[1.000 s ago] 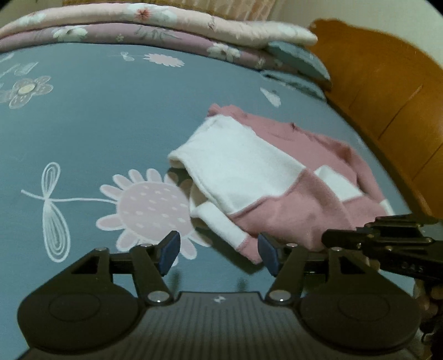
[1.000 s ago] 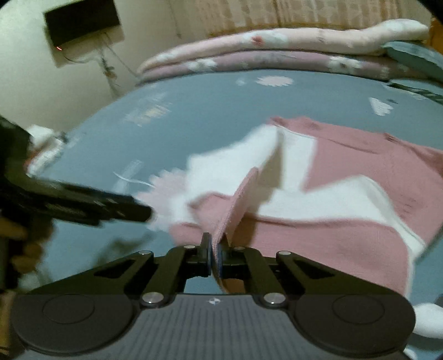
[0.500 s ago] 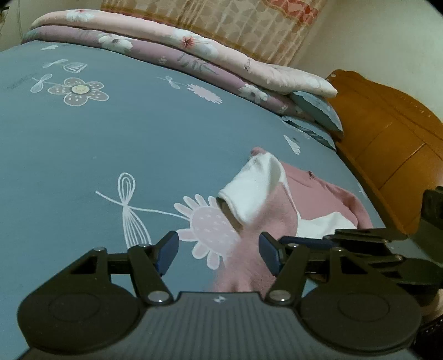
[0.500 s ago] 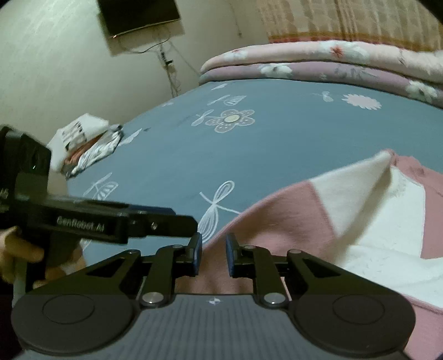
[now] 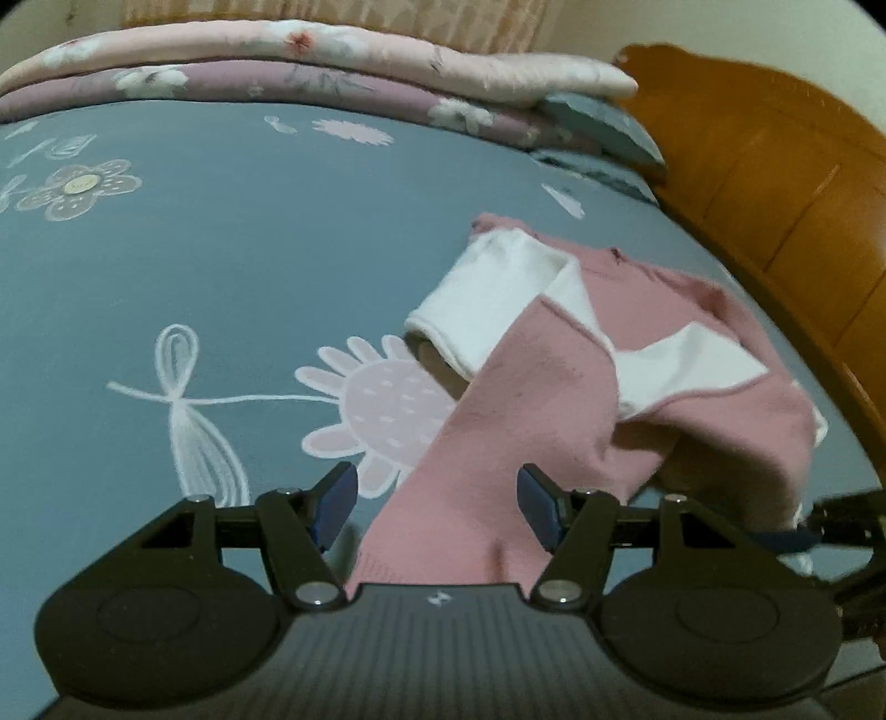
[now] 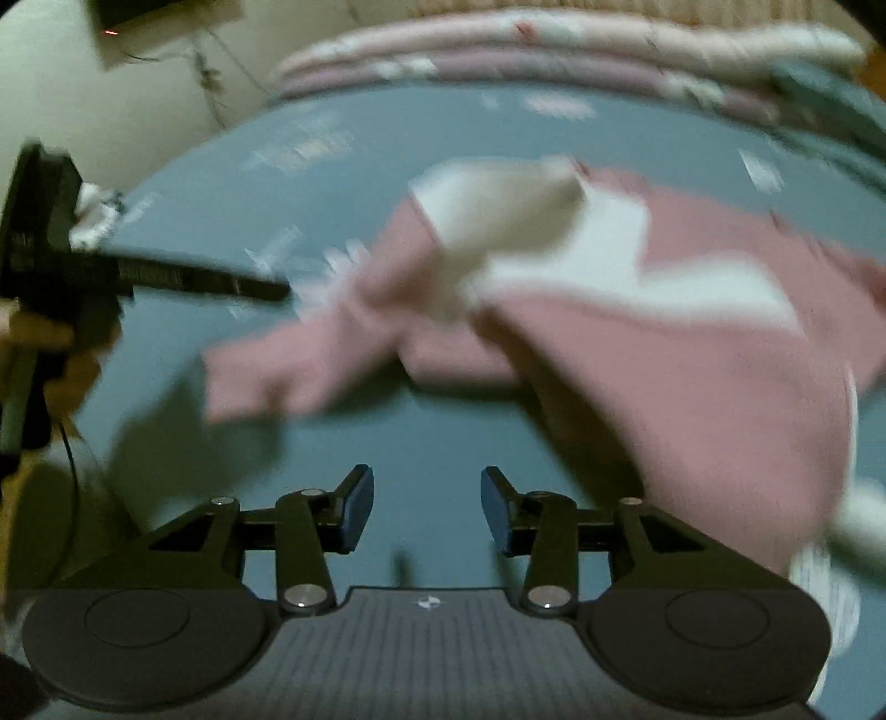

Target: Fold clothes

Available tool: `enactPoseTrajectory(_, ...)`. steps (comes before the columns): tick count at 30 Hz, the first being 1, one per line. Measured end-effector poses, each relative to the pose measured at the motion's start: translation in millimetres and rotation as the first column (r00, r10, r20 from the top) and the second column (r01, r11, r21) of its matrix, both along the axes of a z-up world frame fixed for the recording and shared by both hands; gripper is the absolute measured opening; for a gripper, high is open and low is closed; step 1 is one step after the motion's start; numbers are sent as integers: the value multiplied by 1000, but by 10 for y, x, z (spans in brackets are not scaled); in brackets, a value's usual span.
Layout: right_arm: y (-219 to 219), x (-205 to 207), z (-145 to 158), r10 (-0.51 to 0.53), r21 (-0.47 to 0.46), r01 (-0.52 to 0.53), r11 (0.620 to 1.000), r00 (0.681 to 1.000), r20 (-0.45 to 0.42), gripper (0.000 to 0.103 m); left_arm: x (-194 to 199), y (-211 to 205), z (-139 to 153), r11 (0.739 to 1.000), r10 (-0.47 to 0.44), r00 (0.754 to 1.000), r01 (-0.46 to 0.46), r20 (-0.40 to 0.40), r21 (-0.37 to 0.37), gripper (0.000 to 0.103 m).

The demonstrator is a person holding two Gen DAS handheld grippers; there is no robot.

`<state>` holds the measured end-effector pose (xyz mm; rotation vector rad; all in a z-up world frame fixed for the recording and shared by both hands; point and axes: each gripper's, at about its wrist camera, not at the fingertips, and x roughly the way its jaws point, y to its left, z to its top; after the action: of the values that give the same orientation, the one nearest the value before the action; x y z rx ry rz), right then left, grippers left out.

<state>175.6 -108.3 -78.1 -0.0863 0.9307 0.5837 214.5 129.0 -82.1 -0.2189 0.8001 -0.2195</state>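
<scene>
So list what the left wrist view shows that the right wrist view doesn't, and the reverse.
Only the left wrist view shows the wooden headboard and a pink sleeve lying between the open left tool. Only the right wrist view shows a dark wall-mounted screen and the open right tool, empty. Both show the pink-and-white sweater on the blue floral sheet and the folded quilts.

Left gripper (image 5: 437, 507) held low, jaws spread wide. Right gripper (image 6: 426, 509) likewise parted, nothing clamped between pads. Hand (image 6: 33, 332) seen gripping left handle.
</scene>
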Motion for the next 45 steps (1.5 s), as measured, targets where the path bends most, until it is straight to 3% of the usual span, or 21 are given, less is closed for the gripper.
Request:
enactPoseTrajectory(5, -98, -83, -268, -27, -1, 27, 1000, 998, -51, 49, 265, -135, 41, 992, -117, 992, 114, 42, 62, 63)
enactPoseTrajectory(9, -123, -79, -300, -15, 53, 18, 998, 998, -53, 66, 513, -225, 22, 974, -218, 974, 213, 60, 79, 63)
enactPoseTrajectory(14, -125, -141, -323, 6, 85, -1, 996, 999, -49, 85, 675, -252, -118, 938, -346, 937, 344, 40, 49, 62)
enactPoseTrajectory(16, -103, -172, -331, 18, 96, -13, 995, 999, -50, 103, 685, -229, -184, 927, -374, 927, 374, 22, 23, 62)
enactPoseTrajectory(22, -15, -252, -328, 86, 30, -86, 996, 996, -19, 103, 633, -94, -316, 907, -418, 908, 416, -27, -66, 59)
enactPoseTrajectory(24, -16, -248, -321, 84, 31, -84, 996, 996, -23, 103, 594, -103, -310, 894, -446, 894, 444, -32, -60, 49)
enactPoseTrajectory(27, -20, -229, -322, 87, 30, -86, 996, 996, -26, 103, 593, -80, -294, 888, -460, 888, 460, 13, -23, 47)
enactPoseTrajectory(30, -24, -211, -322, 89, 29, -89, 996, 996, -30, 103, 759, -6, -340, 894, -434, 901, 432, 7, -122, 46)
enactPoseTrajectory(32, 3, -206, -332, 88, 23, -87, 996, 996, -27, 103, 800, -50, -333, 878, -459, 888, 458, 27, -141, 45)
enactPoseTrajectory(35, 3, -203, -306, 79, 19, -79, 997, 996, -40, 103, 827, -119, -335, 851, -504, 864, 495, -4, -175, 42)
enactPoseTrajectory(36, -15, -188, -289, 68, 25, -67, 997, 996, -52, 103, 814, -126, -325, 845, -516, 857, 506, -18, -172, 39)
enactPoseTrajectory(37, -32, -173, -273, 56, 31, -55, 998, 996, -64, 103, 782, -116, -300, 849, -515, 857, 506, -29, -151, 24)
enactPoseTrajectory(39, -66, -142, -240, 34, 42, -30, 999, 996, -88, 103, 697, -86, -226, 862, -503, 863, 497, -40, -103, 8)
enactPoseTrajectory(45, -272, -62, -163, -70, 58, 75, 995, 995, -72, 103, 442, -91, 167, 888, -457, 889, 455, 15, 66, 6)
